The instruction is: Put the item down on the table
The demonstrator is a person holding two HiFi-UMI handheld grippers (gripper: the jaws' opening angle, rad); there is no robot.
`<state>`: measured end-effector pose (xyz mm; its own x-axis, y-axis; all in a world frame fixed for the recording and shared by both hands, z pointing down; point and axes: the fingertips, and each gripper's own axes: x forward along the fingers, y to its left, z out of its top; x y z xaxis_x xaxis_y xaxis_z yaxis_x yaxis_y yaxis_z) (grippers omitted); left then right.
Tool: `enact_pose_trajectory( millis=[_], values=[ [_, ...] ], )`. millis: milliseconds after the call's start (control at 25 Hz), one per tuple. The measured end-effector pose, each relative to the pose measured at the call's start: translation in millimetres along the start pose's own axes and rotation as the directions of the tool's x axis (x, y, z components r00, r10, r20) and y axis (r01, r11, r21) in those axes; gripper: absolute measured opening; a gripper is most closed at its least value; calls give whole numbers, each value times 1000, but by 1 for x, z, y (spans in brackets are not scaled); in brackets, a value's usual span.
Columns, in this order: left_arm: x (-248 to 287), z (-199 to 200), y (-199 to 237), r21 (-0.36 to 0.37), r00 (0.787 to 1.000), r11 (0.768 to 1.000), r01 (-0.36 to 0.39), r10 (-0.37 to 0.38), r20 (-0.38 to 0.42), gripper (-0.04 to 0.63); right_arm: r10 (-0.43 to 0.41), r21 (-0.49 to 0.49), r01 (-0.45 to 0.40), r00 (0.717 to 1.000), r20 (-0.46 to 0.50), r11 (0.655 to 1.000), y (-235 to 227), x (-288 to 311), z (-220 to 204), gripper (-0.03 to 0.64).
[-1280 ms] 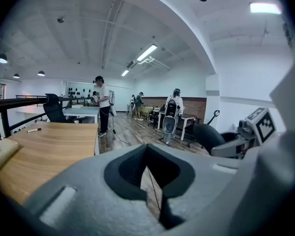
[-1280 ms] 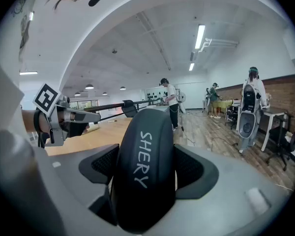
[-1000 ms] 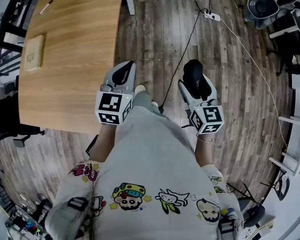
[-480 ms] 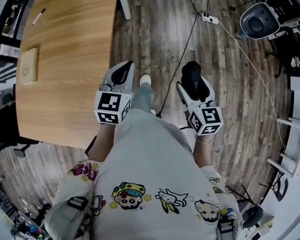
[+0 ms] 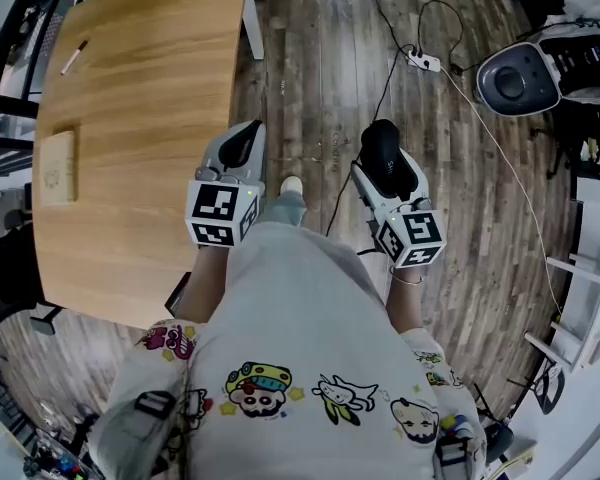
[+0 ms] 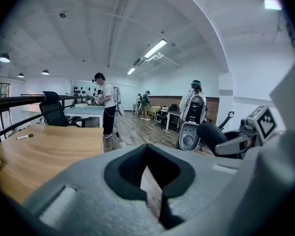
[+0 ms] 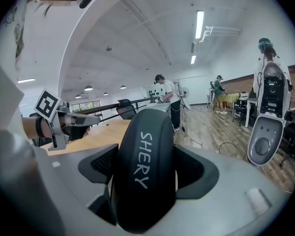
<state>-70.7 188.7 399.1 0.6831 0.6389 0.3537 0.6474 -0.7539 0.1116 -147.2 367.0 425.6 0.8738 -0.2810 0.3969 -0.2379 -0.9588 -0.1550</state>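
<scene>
A black oval case (image 5: 379,152) lettered "SHERY" (image 7: 145,156) sits between the jaws of my right gripper (image 5: 383,160), which is shut on it over the wooden floor, to the right of the table. The case fills the right gripper view and hides most of the jaws of the right gripper (image 7: 146,178). My left gripper (image 5: 242,148) hangs level with it at the table's right edge, jaws shut with nothing held; in its own view, the left gripper (image 6: 152,183) shows only floor through a thin slit. The light wooden table (image 5: 140,118) lies to the left.
On the table lie a pen (image 5: 73,58) at the far side and a flat wooden block (image 5: 58,166) near the left edge. A power strip (image 5: 424,61) and cables cross the floor ahead. A grey round-faced machine (image 5: 515,78) stands far right. People stand in the background.
The table and floor have slid down and toward me in the head view. Both grippers keep their places relative to my body, and the case stays gripped.
</scene>
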Motion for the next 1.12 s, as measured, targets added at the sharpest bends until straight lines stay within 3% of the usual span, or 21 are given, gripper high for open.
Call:
enact_pose_trajectory(
  millis=[360,760,960,1120],
  values=[
    [31,5,76,-52,1000,999,-15,15,1,0,19,-44,-20,999,-29,999,14,85,31,365],
    [16,-6,126,-129,992,984,-126,127,0,0,125,-98,-134,988,-94,986,43,139,41,365],
    [6,-9,148,-183,970,954,-237,243,6,0,238,-142,-256,962,-130,956,57,174,54,365],
    [-5,-11,175,-221,930,906,-360,368,-6,0,361,-185,-390,916,-172,902,78,221,68,365]
  ],
)
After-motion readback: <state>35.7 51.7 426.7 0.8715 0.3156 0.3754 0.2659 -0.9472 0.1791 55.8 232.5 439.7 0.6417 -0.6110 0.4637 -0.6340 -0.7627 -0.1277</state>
